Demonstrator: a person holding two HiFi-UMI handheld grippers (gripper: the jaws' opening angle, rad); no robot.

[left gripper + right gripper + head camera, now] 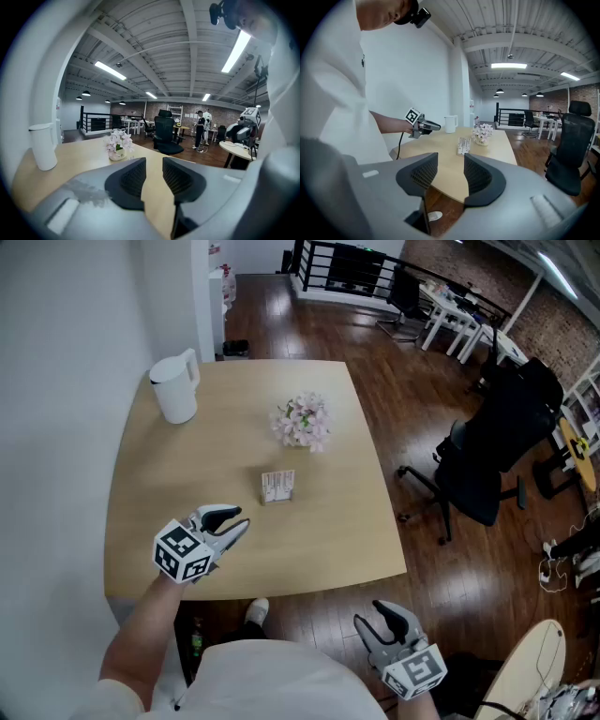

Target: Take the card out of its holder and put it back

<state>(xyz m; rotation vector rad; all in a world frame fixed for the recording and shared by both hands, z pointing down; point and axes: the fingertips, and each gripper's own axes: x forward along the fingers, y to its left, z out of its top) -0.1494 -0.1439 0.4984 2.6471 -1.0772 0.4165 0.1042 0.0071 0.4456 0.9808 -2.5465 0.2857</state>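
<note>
Mid-table the card (277, 483) in its holder (277, 498), flowers (302, 422) just beyond, left gripper (242, 519) released over near edge, right gripper (368, 615) released, off the table (169, 484).

We see a table (187, 474) of pale, smooth wood on a floor (412, 399) of dark, shiny wood. The white jug (175, 387) looks smooth, and the left gripper (153, 172) is dull grey plastic with ribbed black pads (132, 177).
</note>
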